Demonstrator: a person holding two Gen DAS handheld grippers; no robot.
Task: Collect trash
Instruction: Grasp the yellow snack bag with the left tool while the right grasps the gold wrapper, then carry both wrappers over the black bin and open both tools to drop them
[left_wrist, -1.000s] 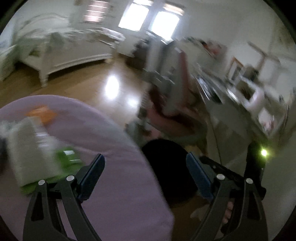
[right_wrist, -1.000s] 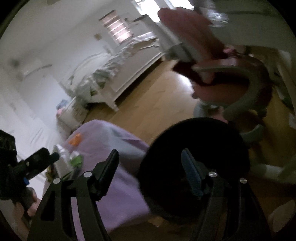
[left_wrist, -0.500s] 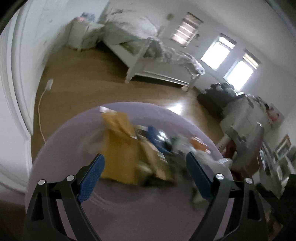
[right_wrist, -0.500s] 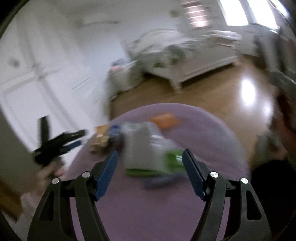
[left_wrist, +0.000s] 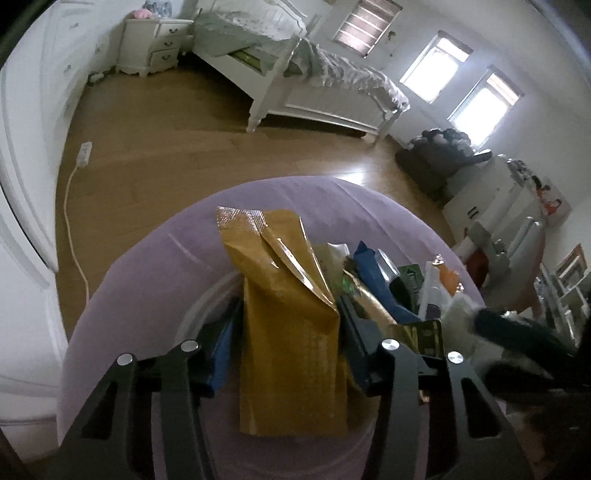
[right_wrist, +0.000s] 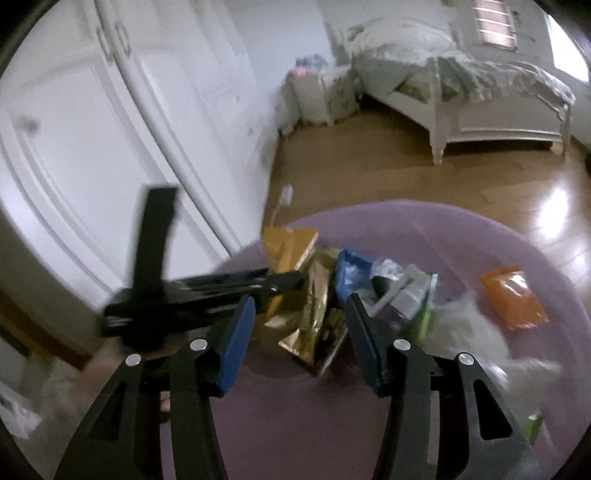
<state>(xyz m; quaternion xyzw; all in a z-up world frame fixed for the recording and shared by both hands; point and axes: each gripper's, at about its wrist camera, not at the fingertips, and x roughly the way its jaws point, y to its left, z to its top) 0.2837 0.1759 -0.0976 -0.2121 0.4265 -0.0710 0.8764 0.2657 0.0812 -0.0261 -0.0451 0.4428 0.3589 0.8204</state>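
The left tool (left_wrist: 288, 347) is low over the round purple desk (left_wrist: 155, 266), its two fingers either side of a tall yellow-brown pouch (left_wrist: 291, 332) that rises between them. The blue pads sit right against the pouch's sides, but whether they actually press it I cannot tell. In the right wrist view the left tool (right_wrist: 280, 284) reaches in level from the desk's left edge, its tips at the same yellow pouch (right_wrist: 288, 247).

The right tool (right_wrist: 299, 339) hovers above the near part of the desk with its fingers spread and nothing between them; a gold foil packet (right_wrist: 314, 317) lies on the desk just beyond the gap.

The trash sits in a loose heap near the desk's middle: the yellow pouch at the left, the gold packet beside it, a blue wrapper (right_wrist: 351, 273) behind, a grey-and-green bag (right_wrist: 417, 299) to the right, white crumpled stuff (right_wrist: 476, 332) nearer the right edge, and an orange packet (right_wrist: 513, 295) lying apart toward the far right edge.

Half a second ago the left tool's fingers stood wide apart with the heap well ahead of them; now they have narrowed around the yellow pouch. The right tool has swung from the grey-and-green bag over to the gold packet, and its fingers are less spread than before
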